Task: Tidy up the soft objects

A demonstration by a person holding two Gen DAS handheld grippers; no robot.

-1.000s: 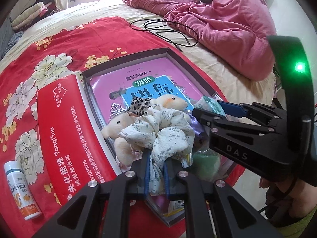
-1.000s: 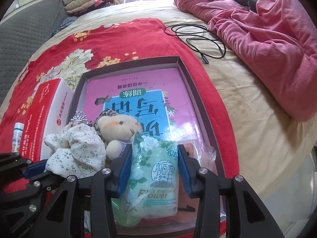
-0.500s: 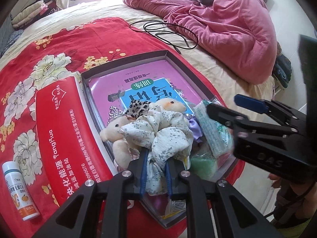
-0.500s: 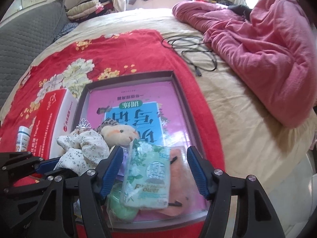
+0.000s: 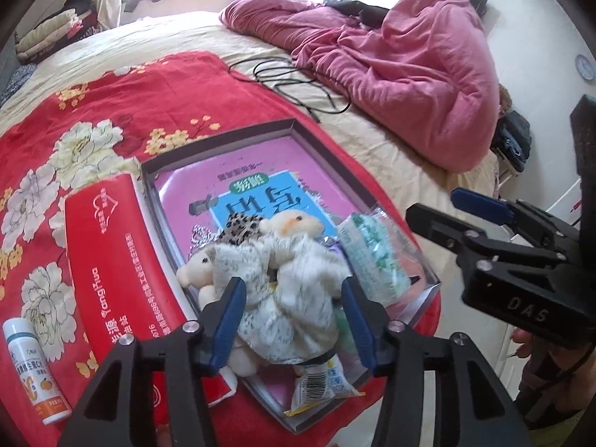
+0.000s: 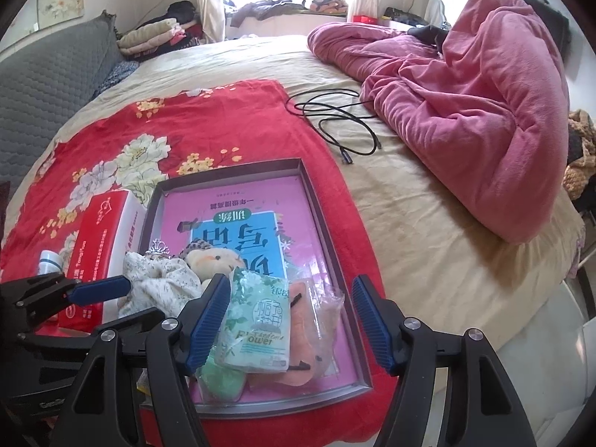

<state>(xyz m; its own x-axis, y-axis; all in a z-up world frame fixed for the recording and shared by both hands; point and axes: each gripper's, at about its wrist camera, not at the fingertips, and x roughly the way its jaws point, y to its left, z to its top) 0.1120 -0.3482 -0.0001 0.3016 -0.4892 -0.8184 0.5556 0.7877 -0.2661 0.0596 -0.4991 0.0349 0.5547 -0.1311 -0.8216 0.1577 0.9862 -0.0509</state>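
Setting: a bed point(image 6: 428, 246) covered by a red floral blanket point(image 6: 193, 126) is carrying a shallow grey tray point(image 6: 327, 231).
Tray contents: a pink and blue book point(image 6: 238, 219) is lying flat on the tray floor; the soft things are sitting at the near end.
Left gripper point(image 5: 294, 314): its fingers are opening; a floral fabric bundle point(image 5: 287, 290) is lying between the blue pads, which are standing just clear of it, gripping nothing.
Floral fabric bundle: it is resting on a cream plush toy point(image 5: 290, 223) in the near left part of the tray.
Right gripper point(image 6: 294, 320): its fingers are standing wide apart, holding nothing, above the near right part of the tray.
Tissue pack point(image 6: 259, 320): green and white, it is lying in the tray, leaning on a green item point(image 6: 223, 380) and an orange item point(image 6: 305, 339) in clear wrap; what these are is hard to tell.
Beside the tray: a red box point(image 5: 111, 260) is lying against the left wall; a small white bottle point(image 5: 33, 368) is lying further left on the blanket.
Farther off: a black cable point(image 6: 335, 123) and a pink duvet point(image 6: 484, 111) are lying on the bed.
Person: a hand point(image 5: 551, 383) is gripping the right gripper's handle in the left wrist view.
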